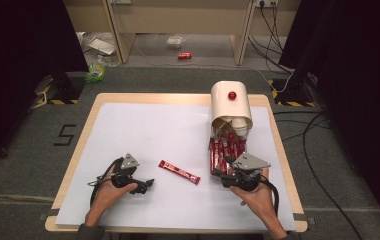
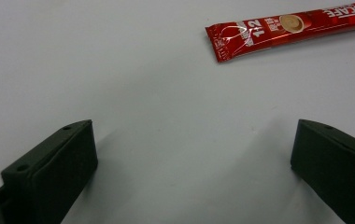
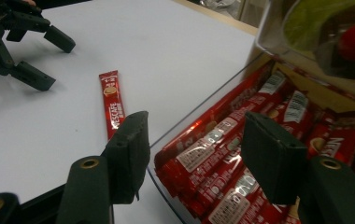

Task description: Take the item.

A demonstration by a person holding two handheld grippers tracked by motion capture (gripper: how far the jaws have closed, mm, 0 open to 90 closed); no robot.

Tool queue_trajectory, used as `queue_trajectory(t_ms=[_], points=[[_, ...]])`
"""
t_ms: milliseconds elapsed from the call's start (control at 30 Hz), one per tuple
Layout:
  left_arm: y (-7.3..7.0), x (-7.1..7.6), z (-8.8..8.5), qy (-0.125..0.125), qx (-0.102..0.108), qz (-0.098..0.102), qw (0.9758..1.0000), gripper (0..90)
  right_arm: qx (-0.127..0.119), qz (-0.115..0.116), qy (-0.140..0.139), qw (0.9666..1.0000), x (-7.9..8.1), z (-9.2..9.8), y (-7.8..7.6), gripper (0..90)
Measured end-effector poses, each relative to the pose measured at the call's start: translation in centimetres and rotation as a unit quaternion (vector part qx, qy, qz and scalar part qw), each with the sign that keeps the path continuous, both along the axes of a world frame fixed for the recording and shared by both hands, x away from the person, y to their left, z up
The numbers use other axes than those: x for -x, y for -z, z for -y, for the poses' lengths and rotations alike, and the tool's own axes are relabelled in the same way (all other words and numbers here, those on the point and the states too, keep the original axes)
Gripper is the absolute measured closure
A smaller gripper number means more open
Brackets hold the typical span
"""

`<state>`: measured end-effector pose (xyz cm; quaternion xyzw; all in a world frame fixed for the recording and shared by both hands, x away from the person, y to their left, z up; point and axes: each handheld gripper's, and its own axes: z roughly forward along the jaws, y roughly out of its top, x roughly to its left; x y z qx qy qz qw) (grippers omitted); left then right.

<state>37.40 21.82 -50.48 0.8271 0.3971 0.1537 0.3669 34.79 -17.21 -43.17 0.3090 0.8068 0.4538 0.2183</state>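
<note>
a: hovering over the tray (image 3: 199,116), the right gripper (image 3: 192,158) has its jaws apart, nothing pinched; packed sachets (image 3: 222,154) lie right under and between its fingers (image 3: 129,149).

b: so closing there could grab several at once, or catch the clear wall.

a: likely. the left gripper (image 2: 192,154) is wide open too, empty, resting on the sheet (image 2: 119,70).

b: and the lone sachet (image 2: 287,30)?

a: ahead of its fingers, off to one side, untouched. a sweep could skid it away.

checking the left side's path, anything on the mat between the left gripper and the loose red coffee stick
Nothing. In the left gripper view, bare white mat runs from the left gripper to the coffee stick.
</note>
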Motion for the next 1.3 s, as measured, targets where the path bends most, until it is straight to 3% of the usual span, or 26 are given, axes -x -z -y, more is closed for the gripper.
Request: queue_trajectory(t_ms=[300,500,933,1300], points=[[0.0,0.0,0.0,0.0,0.0,0.0,1.0,0.0,0.0,0.011,0.022,0.9997,0.9,2.2,0.0,38.4],[0.0,0.0,0.0,0.0,0.0,0.0,1.0,0.0,-0.002,0.014,0.052,0.9985,1.7,3.6,0.4,27.4],[0.0,0.0,0.0,0.0,0.0,0.0,1.0,0.0,-0.019,0.028,0.08,0.9962,2.8,5.9,1.0,27.4],[0.0,0.0,0.0,0.0,0.0,0.0,1.0,0.0,-0.02,0.018,0.087,0.9959,3.5,7.1,1.7,27.4]])
